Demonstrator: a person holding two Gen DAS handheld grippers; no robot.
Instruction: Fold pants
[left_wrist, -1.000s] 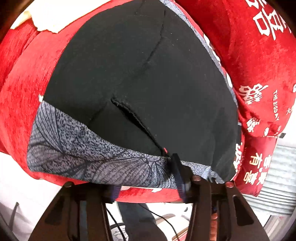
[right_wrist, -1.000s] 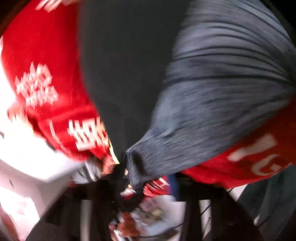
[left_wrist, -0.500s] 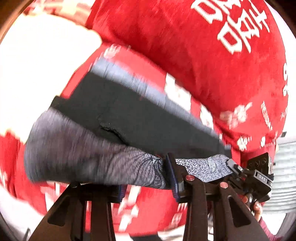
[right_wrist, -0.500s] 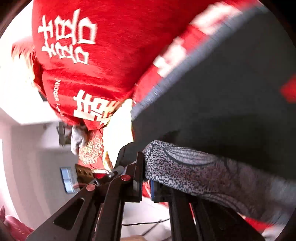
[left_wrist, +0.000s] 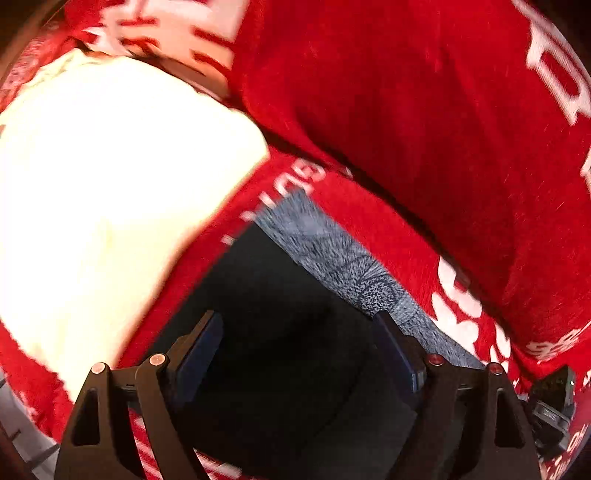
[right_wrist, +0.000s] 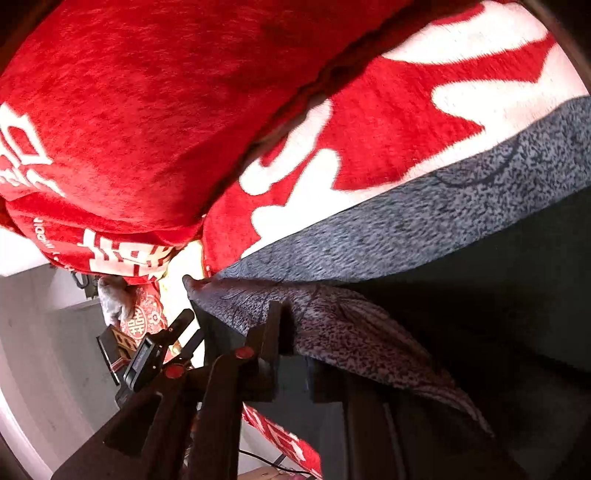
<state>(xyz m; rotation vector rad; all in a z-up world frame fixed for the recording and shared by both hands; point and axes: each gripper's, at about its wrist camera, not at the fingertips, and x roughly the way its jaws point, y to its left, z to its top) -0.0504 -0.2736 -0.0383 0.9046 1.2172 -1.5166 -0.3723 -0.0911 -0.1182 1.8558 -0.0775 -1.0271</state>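
The pants are black (left_wrist: 273, 295) with a grey leaf-patterned band (left_wrist: 332, 254) and lie on a red blanket (left_wrist: 424, 110) with white characters. My left gripper (left_wrist: 299, 343) is open, its blue-padded fingers (left_wrist: 199, 350) spread just above the black cloth, holding nothing. My right gripper (right_wrist: 288, 332) is shut on the grey patterned edge of the pants (right_wrist: 332, 321), holding it folded over the black cloth (right_wrist: 498, 295) and the grey band (right_wrist: 406, 221) below.
A cream-white cushion (left_wrist: 92, 203) lies on the blanket to the left of the pants. A thick red folded quilt (right_wrist: 147, 110) rises behind the pants. The other gripper's body (right_wrist: 147, 358) shows at left, beyond the bed edge over a grey floor (right_wrist: 37, 350).
Both grippers carried the grey edge forward over the pants. My left gripper has let go and opened. My right gripper still holds the edge, now low on the cloth.
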